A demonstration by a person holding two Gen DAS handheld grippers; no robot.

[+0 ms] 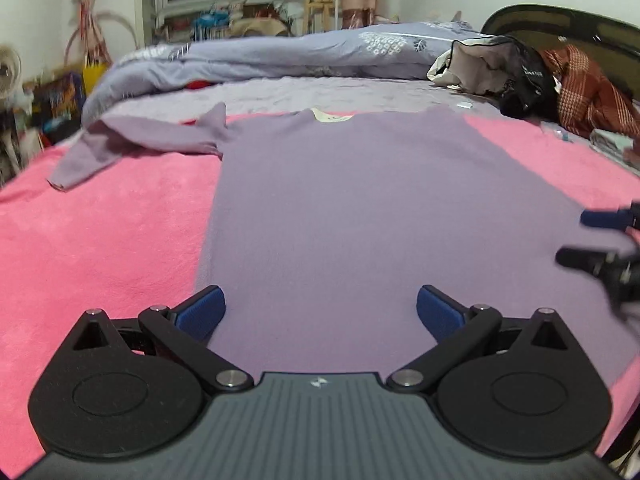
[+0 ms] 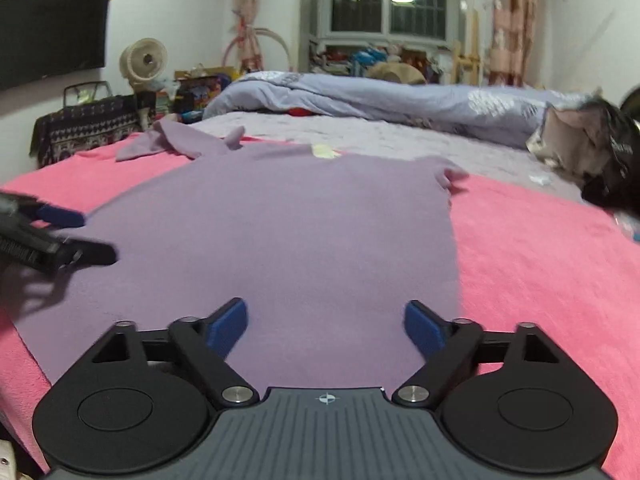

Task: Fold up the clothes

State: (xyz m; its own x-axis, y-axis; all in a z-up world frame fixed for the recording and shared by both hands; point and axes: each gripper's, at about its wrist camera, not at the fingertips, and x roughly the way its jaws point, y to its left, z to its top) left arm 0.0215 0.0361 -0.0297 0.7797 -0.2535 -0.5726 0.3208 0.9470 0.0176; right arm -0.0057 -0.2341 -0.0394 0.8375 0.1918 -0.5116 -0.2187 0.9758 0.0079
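A lilac long-sleeved top (image 1: pixel 360 200) lies flat on a pink blanket (image 1: pixel 100 240), collar with a pale label (image 1: pixel 332 116) at the far end. Its left sleeve (image 1: pixel 120 144) is spread out to the far left; the right side looks folded in. My left gripper (image 1: pixel 320 312) is open over the hem's left part, holding nothing. My right gripper (image 2: pixel 324 326) is open over the hem's right part, also empty. Each gripper shows in the other's view: the right one (image 1: pixel 600 236) at the right edge, the left one (image 2: pixel 60 236) at the left edge. The top also shows in the right wrist view (image 2: pixel 280 232).
A bunched blue-grey duvet (image 1: pixel 300 52) lies across the far side of the bed. A pile of dark and red checked clothes (image 1: pixel 560 80) sits at the far right by the headboard. A fan (image 2: pixel 144 60) and clutter stand beyond the bed's left edge.
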